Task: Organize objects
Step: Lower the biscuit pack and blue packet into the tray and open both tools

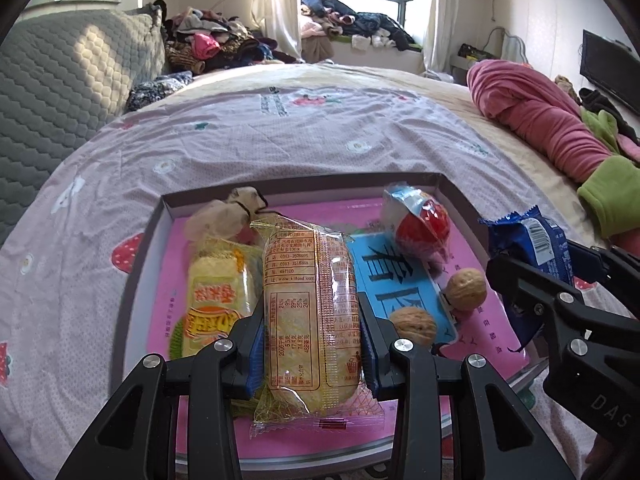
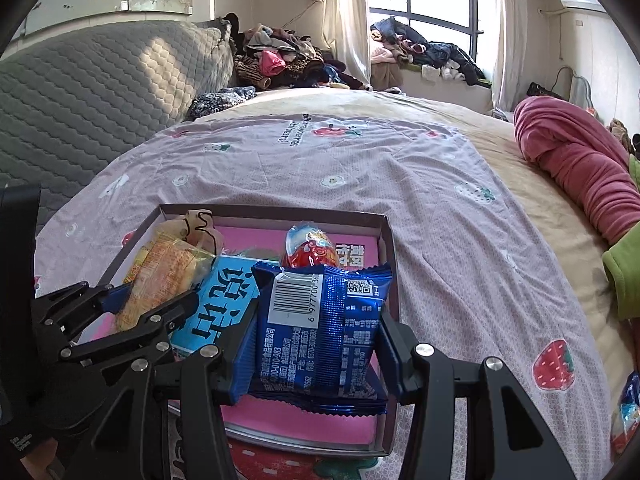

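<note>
A shallow box (image 1: 140, 248) with a pink floor lies on the bed. My left gripper (image 1: 312, 320) is shut on a clear-wrapped yellow cake pack (image 1: 310, 312) and holds it over the box. My right gripper (image 2: 316, 344) is shut on a blue snack packet (image 2: 320, 328), at the box's right side; it also shows in the left wrist view (image 1: 532, 264). In the box lie a yellow snack pack (image 1: 216, 292), a red-and-white toy egg (image 1: 420, 228), two walnuts (image 1: 466, 288), a beige hair scrunchie (image 1: 228, 216) and a blue card (image 1: 396, 280).
The box rests on a pink strawberry-print sheet (image 1: 280, 140). A rolled pink blanket (image 1: 540, 116) and green cloth (image 1: 612, 196) lie at the right. A grey quilted headboard (image 1: 60, 92) is at the left. Another packet (image 2: 628, 412) lies at the far right edge.
</note>
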The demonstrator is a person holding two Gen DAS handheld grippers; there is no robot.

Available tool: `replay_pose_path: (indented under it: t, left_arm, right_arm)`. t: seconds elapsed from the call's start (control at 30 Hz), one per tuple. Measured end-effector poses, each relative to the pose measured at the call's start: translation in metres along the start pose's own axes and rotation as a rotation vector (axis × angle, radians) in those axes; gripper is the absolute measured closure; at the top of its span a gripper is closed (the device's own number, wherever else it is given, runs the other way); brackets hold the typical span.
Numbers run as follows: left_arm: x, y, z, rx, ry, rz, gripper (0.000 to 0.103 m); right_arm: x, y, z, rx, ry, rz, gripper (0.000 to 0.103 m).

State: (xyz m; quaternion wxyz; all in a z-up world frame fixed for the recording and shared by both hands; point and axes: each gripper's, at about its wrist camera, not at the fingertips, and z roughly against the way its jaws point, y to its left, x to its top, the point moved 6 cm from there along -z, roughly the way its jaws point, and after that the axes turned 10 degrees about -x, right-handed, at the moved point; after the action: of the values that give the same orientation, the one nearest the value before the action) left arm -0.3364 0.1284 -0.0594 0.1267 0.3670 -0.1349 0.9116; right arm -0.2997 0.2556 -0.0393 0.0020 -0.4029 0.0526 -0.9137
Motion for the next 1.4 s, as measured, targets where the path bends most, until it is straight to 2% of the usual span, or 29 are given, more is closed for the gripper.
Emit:
replay_pose_path:
  t: [1.23,1.4]
  left_arm:
    - [-0.019,-0.006,-0.022,0.039,0.069,-0.046,0.063]
    - [-0.022,-0.008,-0.026,0.015,0.09,-0.041,0.063]
  right_arm:
    - [-0.027,0.008,-0.038,-0.013,0.145,0.068,0.051]
    - [-0.028,0.007,-0.039,-0.018,0.151,0.069,0.051]
